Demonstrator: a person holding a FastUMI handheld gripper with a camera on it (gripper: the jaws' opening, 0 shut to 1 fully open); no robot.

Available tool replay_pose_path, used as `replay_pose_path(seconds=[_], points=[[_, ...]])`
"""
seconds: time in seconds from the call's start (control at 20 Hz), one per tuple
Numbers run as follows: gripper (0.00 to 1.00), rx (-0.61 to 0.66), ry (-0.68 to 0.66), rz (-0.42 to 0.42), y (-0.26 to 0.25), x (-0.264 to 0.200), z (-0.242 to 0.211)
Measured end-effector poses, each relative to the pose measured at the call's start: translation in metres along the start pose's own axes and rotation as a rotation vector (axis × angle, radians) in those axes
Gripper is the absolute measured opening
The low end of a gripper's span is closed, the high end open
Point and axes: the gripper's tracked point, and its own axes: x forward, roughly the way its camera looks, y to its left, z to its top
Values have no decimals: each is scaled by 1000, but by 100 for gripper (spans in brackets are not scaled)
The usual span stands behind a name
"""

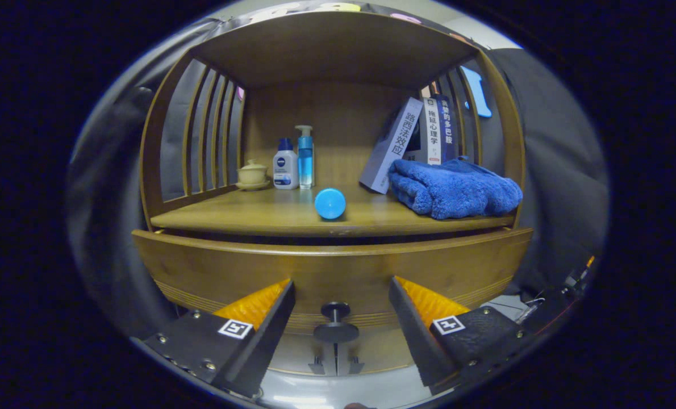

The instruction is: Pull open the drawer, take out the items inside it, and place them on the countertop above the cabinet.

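Nearest the camera, the gripper (338, 318) stood released, its two fingers spread wide and pressing on nothing, with the knob (336, 325) sitting in the gap between them.

That knob was a small dark round pull on a short stem, fixed low on the middle of the drawer (332, 267) front. It looked stiff and smooth, so the fingers would probably need to close squarely on the stem behind the cap, or the grip could slip off. The drawer was a curved wooden front just ahead of the fingers, directly under the countertop (270, 215). A thin dark gap showed along its upper edge, but whether it was pulled out at all could not be told, and nothing inside it could be seen. Being solid wood, it likely needed a steady, straight pull.

On the countertop above lay a blue ball (330, 203) near the front edge, apt to roll if bumped. To its right sat a soft folded blue towel (454, 190). Behind the towel leaned some books (423, 142) with Chinese writing down their spines. Farther back to the left stood a white bottle (286, 165) with a dark blue cap, its label too small to make out, a clear blue pump bottle (305, 158), and a small lidded cup (252, 173) on a saucer, which looked fragile.
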Motion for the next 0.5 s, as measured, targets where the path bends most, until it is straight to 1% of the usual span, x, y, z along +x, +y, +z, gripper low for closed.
replay_pose_path(seconds=[0.2, 0.3, 0.5], points=[[99, 32, 13, -8, 3, 15, 3], [99, 40, 5, -10, -4, 30, 1], [99, 34, -13, 2, -4, 26, 0]])
